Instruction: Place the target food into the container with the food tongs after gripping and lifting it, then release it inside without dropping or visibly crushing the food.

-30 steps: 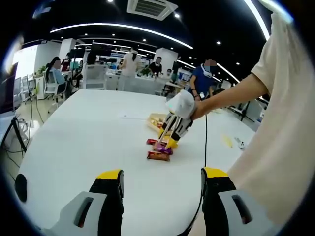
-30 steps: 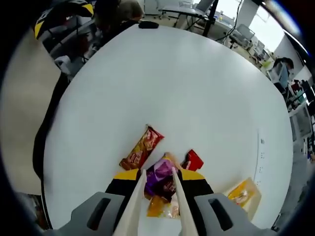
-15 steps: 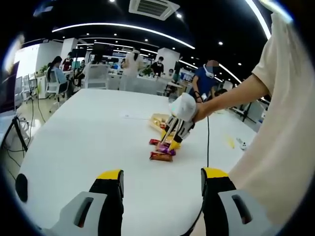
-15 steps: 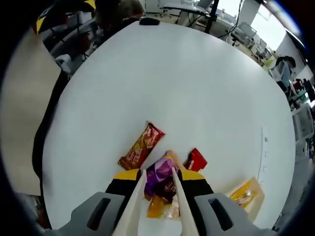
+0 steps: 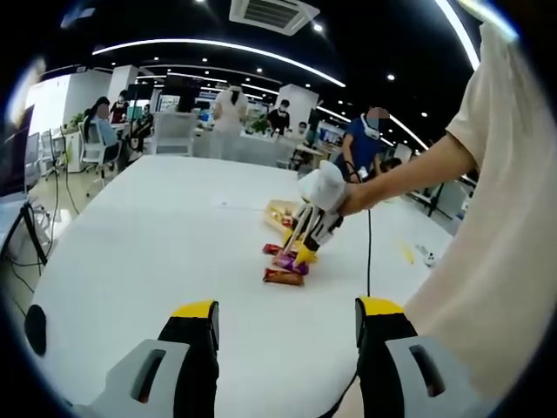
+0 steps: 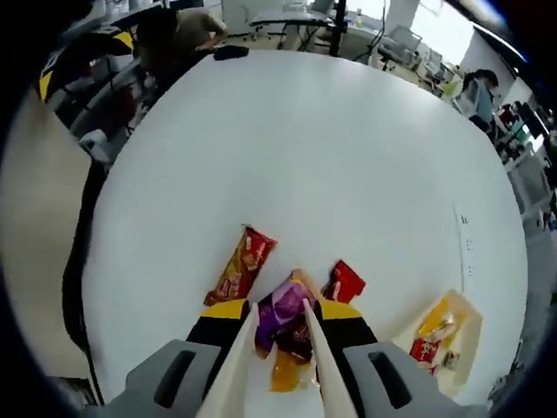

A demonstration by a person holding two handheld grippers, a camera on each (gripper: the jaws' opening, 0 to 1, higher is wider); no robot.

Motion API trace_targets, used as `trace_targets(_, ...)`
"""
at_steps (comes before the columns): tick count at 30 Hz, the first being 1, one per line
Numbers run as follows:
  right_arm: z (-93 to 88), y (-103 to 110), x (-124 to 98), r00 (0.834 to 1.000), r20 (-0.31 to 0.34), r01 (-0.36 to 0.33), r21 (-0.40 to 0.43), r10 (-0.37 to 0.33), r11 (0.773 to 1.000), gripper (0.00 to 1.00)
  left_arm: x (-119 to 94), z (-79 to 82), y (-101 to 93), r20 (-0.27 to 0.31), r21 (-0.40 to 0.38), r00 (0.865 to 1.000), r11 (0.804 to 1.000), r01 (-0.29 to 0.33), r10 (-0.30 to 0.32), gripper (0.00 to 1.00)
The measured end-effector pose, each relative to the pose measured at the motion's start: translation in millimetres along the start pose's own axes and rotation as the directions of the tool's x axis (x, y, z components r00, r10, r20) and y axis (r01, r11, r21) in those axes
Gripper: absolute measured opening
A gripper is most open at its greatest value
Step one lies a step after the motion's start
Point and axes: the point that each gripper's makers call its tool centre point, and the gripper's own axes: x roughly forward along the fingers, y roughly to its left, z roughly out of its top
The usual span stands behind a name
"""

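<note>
Tongs pinching the purple snack pack over the bench.
The right gripper (image 6: pixel 278 326) holds food tongs (image 6: pixel 300 366), their tips narrowed on the purple pack (image 6: pixel 283 309) beside an orange-red bar (image 6: pixel 239 266); the container (image 6: pixel 444 335) sits well apart. The left gripper (image 5: pixel 285 326) hangs with fingers (image 5: pixel 196 335) wide.

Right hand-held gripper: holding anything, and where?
The right hand-held gripper clamps the food tongs by their arms; the purple snack packet lies between the tong tips.
</note>
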Motion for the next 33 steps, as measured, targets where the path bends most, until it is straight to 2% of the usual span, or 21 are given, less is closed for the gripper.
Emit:
trace_targets(7, -5.8, 4.7, -5.4, 1.000, 0.008, 0.006, 0.109, -0.006, 0.994, 0.29, 0.1, -1.3, -1.4, -0.004, 0.002, 1.000, 1.000, 0.005, -0.005, 0.63)
trace_targets(12, -4.9, 6.6, -0.7, 1.000, 0.005, 0.005, 0.127, -0.006, 0.992, 0.30, 3.4, 1.1, -3.6, -0.001, 0.010, 1.000, 1.000, 0.016, -0.016, 0.63)
trace_targets(15, -3.3, 7.1, 2.7, 1.000, -0.003, 0.005, 0.123, -0.005, 0.992, 0.30, 3.3, 1.7, -3.7, 0.001, 0.010, 1.000, 1.000, 0.016, -0.016, 0.63)
trace_targets(17, -4.3, 6.9, 4.9, 1.000, -0.022, 0.014, 0.093, -0.012, 0.996, 0.30, 2.6, 1.1, -3.3, 0.001, 0.009, 1.000, 1.000, 0.013, -0.013, 0.63)
trace_targets(33, 0.9, 8.7, 14.1, 1.000, -0.021, 0.010, 0.071, -0.008, 0.997, 0.28, 0.0, -0.7, -2.3, -0.001, 0.000, 1.000, 1.000, 0.004, -0.004, 0.62)
